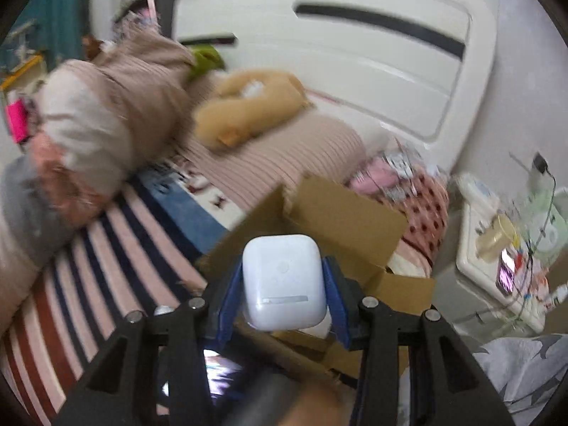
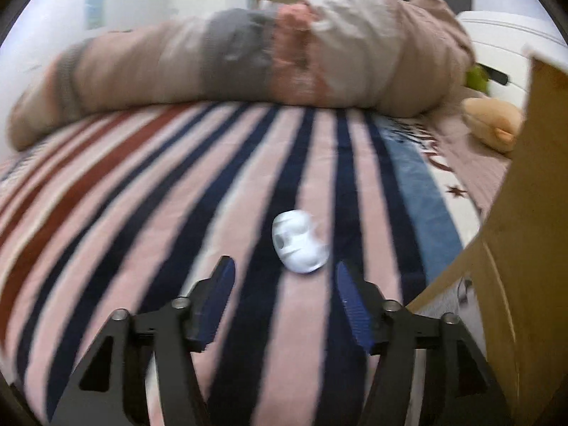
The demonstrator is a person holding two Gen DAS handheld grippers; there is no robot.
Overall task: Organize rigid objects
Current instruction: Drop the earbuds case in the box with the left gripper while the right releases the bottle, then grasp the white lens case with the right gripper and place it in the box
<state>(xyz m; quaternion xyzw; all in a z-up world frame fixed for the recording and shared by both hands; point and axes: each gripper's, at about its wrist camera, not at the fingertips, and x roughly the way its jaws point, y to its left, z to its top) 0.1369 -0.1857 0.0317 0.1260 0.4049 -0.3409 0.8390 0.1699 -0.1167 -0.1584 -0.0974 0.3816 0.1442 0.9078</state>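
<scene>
Left wrist view: my left gripper [image 1: 284, 291] pinches a white earbud case [image 1: 284, 280] between its two blue pads [image 1: 332, 298], one pad pressed against each side of the case. The case stands with its rounded end away from the camera and its hinge strip toward me. It is held above an open cardboard box [image 1: 340, 220], whose brown flaps spread behind and below the case; I cannot tell whether the case touches the box. The box sits on the striped blanket [image 1: 117, 245] of the bed.

Behind the box lie a tan plush toy [image 1: 248, 106] and a rolled beige quilt [image 1: 117, 106], both in front of the white headboard [image 1: 355, 53]. To the right, well apart from the gripper, a cluttered white nightstand [image 1: 497, 259] stands beside the bed.

Right wrist view: my right gripper [image 2: 284, 298] is spread wide and holds nothing. A small white rounded object [image 2: 300, 241], blurred so that I cannot identify it, lies on the striped blanket [image 2: 177, 195] just ahead of the fingertips and between their lines, closer to the right-hand pad [image 2: 349, 301]; neither pad touches it. A wall of the cardboard box [image 2: 525, 213] rises at the right edge, close beside the right-hand finger. The rolled quilt [image 2: 248, 60] lies across the far side of the bed, and the plush toy [image 2: 493, 120] shows behind the box wall.
</scene>
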